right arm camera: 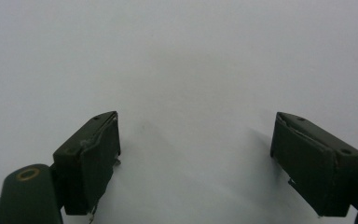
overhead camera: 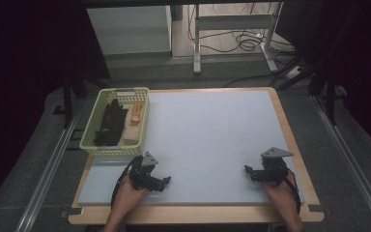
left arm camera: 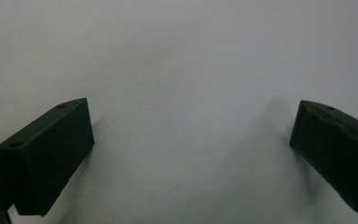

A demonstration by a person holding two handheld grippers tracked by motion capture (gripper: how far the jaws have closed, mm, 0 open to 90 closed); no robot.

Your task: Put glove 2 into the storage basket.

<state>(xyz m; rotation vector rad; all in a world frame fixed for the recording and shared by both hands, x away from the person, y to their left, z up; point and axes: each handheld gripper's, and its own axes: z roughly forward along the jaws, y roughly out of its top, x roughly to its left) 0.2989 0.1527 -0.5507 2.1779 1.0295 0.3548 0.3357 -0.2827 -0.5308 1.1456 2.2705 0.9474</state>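
Both grippers wait, nothing picked up yet.
Left gripper (overhead camera: 166, 181) and right gripper (overhead camera: 248, 170) rest spread wide and unloaded on the mat (overhead camera: 212, 135); black and orange items sit in the basket (overhead camera: 91, 126), all work seemingly ahead.

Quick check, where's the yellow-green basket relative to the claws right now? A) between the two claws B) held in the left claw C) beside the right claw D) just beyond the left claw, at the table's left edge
D: in the high view the basket sits on the table's left edge just beyond the left claw, while the right claw is far across the mat; both claws are open and hold nothing.
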